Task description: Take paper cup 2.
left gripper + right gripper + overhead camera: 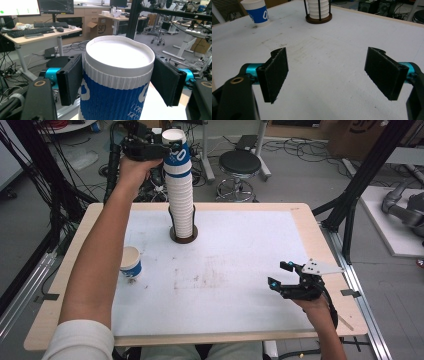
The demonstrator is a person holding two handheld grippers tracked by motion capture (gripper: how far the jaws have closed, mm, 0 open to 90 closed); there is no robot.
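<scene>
A tall stack of white ribbed paper cups [181,200] rises from a dark round holder [183,238] at the back middle of the table. The top cup [176,151] has a blue sleeve. My left gripper [172,154] is raised at the top of the stack, and in the left gripper view its pads [71,80] press both sides of that top cup [117,82]. A single blue and white cup [131,262] stands upright at the left of the mat. My right gripper [279,274] hovers open near the front right, with nothing between its jaws [329,72].
A white mat [240,245] covers the wooden table [325,270]. Behind the table stand a black stool [240,165] and loose cables on the floor. Black frame posts [350,205] rise at the right. The right gripper view shows the single cup [257,13] and the holder [318,18] far ahead.
</scene>
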